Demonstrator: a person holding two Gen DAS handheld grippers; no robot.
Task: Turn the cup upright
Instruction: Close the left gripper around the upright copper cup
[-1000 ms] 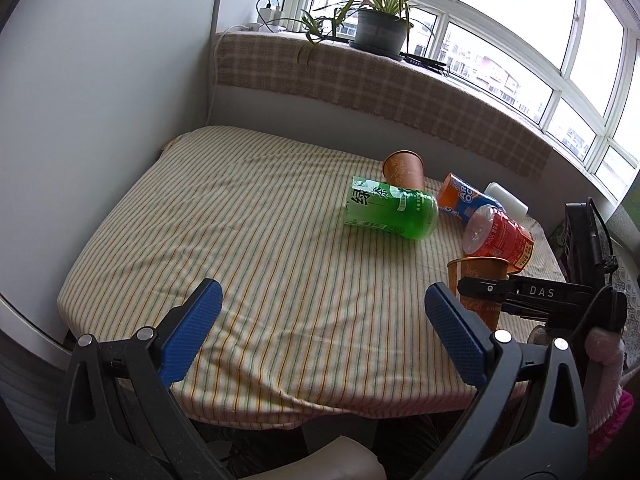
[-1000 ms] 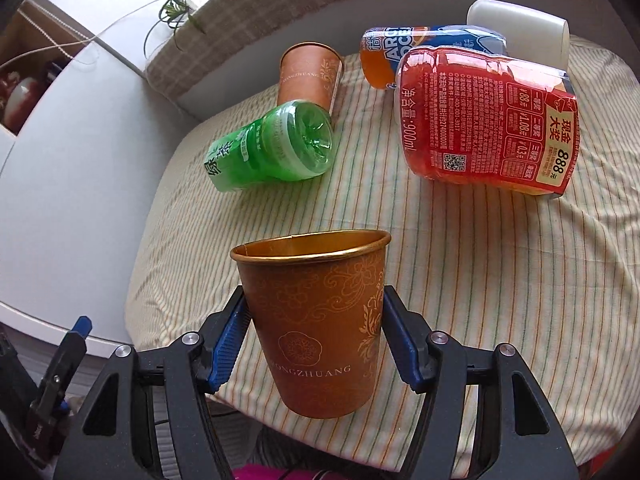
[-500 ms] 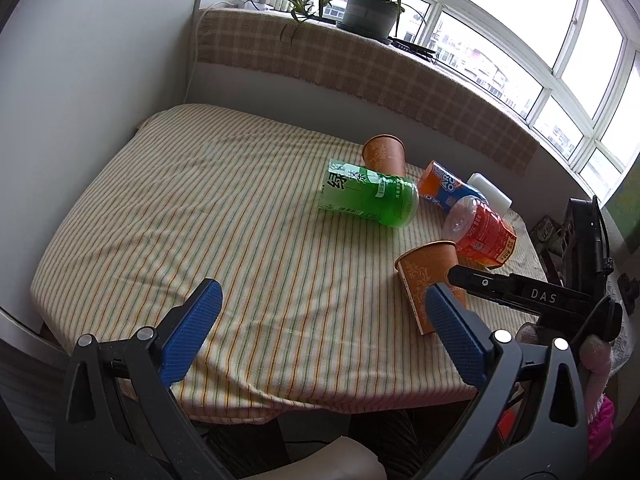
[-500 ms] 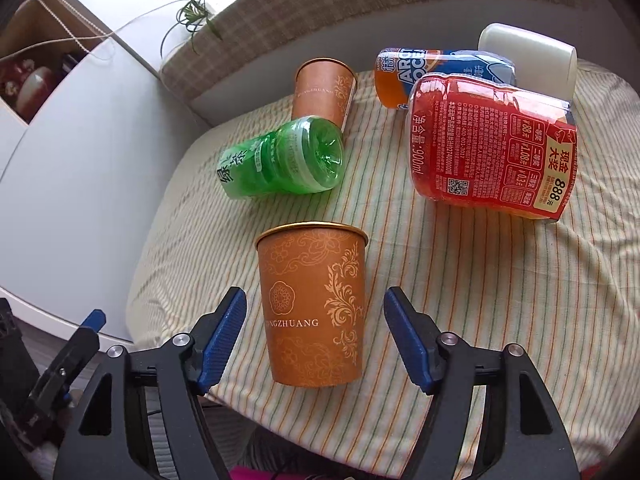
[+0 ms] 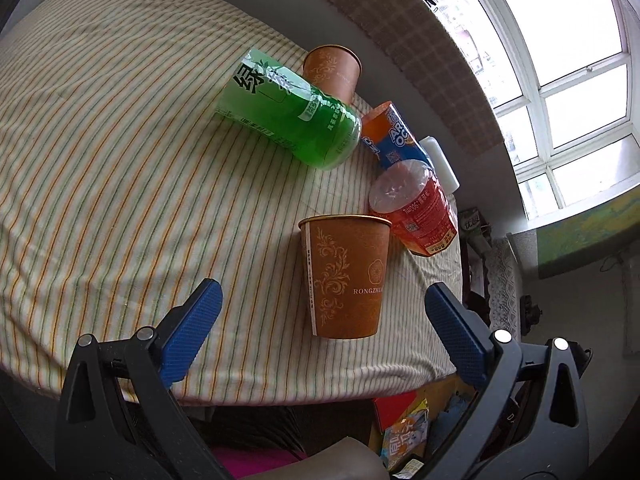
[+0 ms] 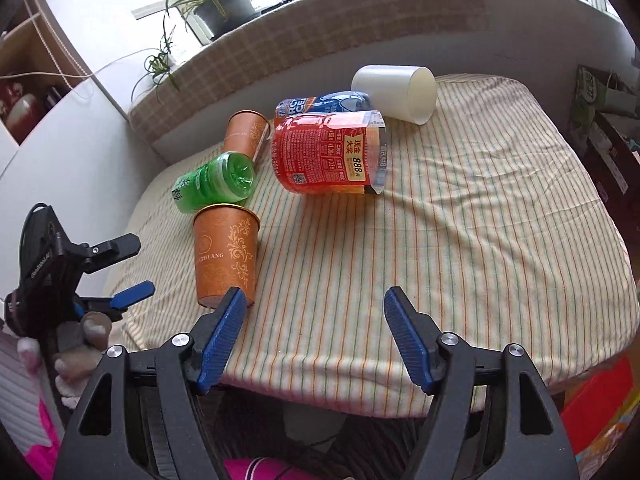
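A brown paper cup (image 5: 346, 276) with a gold rim stands upright near the table's front edge; it also shows in the right wrist view (image 6: 225, 254). My left gripper (image 5: 320, 336) is open, its jaws wide apart just in front of this cup, not touching it. My right gripper (image 6: 312, 332) is open and empty, to the right of the cup near the front edge. The left gripper also shows in the right wrist view (image 6: 120, 276). A second brown cup (image 5: 332, 70) stands upside down at the back. A white cup (image 6: 396, 92) lies on its side.
A green bottle (image 5: 288, 112), a red bottle (image 5: 416, 210) and an orange-and-blue bottle (image 5: 394, 136) lie on the striped tablecloth (image 5: 120, 168) behind the cup. A padded ledge with a potted plant (image 6: 218, 4) runs along the back. Clutter sits on the floor at right.
My right gripper opened, let go of the brown cup and drew back to the right. My left gripper moved right and closer, so the cup now stands between its jaws' line.
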